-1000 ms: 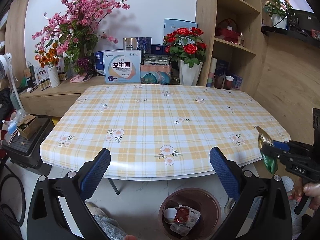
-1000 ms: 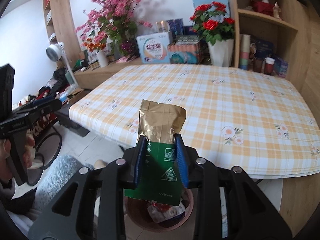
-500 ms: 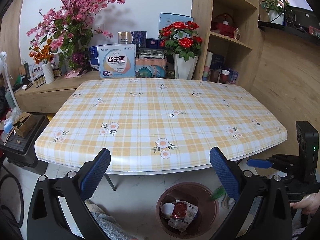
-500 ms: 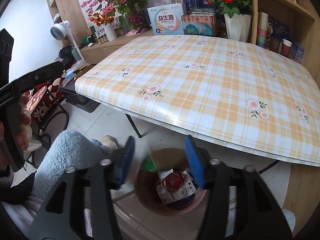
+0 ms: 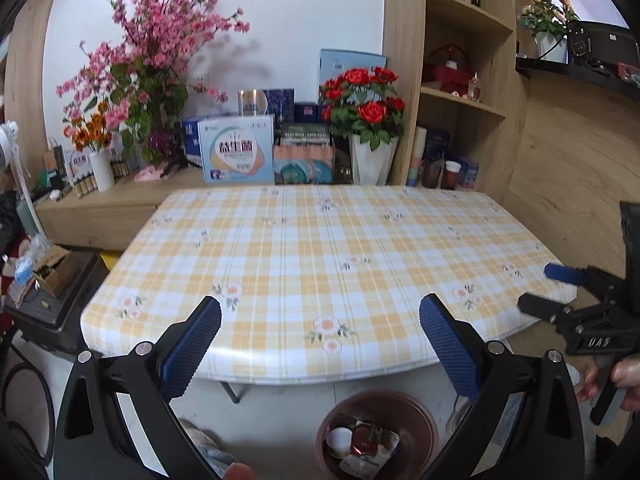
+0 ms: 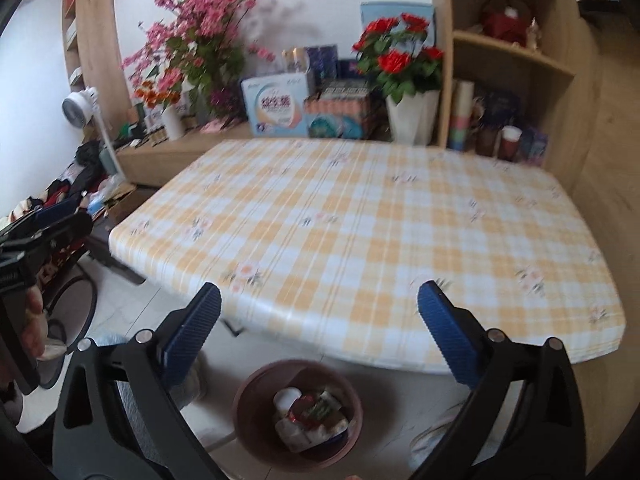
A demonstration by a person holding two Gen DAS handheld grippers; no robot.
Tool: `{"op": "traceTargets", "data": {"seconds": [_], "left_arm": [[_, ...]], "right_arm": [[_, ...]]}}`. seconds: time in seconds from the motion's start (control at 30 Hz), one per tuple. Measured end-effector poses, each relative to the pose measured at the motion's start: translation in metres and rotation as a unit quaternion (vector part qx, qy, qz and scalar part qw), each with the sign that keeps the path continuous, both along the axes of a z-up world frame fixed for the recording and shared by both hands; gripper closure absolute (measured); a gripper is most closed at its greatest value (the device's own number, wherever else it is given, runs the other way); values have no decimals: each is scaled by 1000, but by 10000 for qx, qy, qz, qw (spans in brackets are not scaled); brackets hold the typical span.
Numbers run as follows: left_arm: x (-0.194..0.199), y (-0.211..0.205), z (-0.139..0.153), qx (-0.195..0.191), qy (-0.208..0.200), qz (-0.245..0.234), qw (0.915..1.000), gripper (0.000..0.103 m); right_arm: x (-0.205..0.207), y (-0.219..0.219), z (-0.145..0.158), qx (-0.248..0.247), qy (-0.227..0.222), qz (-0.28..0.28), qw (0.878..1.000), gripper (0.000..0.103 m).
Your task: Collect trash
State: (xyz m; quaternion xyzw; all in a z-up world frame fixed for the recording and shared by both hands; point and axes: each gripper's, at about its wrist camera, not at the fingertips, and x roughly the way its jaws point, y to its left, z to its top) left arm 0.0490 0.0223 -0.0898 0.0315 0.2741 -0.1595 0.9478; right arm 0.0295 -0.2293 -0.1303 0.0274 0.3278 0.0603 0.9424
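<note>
A brown trash bin (image 6: pixel 248 420) stands on the floor under the near edge of the table. It holds a green packet (image 6: pixel 325 403), a red-lidded piece (image 6: pixel 302 414) and a white cup (image 6: pixel 286 396). My right gripper (image 6: pixel 319 296) hangs above the bin; its jaws are opening wide and nothing is between them. It also shows at the right edge of the left wrist view as the right gripper (image 5: pixel 540 288). My left gripper (image 5: pixel 319 308) is open and holds nothing, over the bin (image 5: pixel 380 394) and the table edge.
The table (image 5: pixel 320 240) has a yellow checked cloth with flower prints. Behind it stand a vase of red roses (image 5: pixel 370 160), boxes (image 5: pixel 238 148) and pink blossoms (image 5: pixel 156 52). Wooden shelves (image 5: pixel 464 96) rise at the right. A black case (image 5: pixel 52 308) sits left on the floor.
The right gripper let go of the gold and green packet, which dropped into the bin, and its jaws spread wide. Both grippers rose, so the table edge sits lower in view.
</note>
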Motion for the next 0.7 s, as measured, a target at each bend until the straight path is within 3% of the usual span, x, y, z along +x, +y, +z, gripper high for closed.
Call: {"op": "traceTargets", "data": {"seconds": [0.13, 0.33, 0.7], "left_arm": [[7, -13, 26, 218, -302, 3, 9993, 6], [10, -25, 66, 87, -645, -138, 9978, 6], [3, -41, 103, 104, -972, -238, 9949, 6]], "right_arm": [[5, -12, 46, -173, -397, -189, 9989, 6], [1, -26, 94, -328, -841, -411, 9951, 6], [-9, -30, 116, -307, -999, -532, 9931, 6]]}}
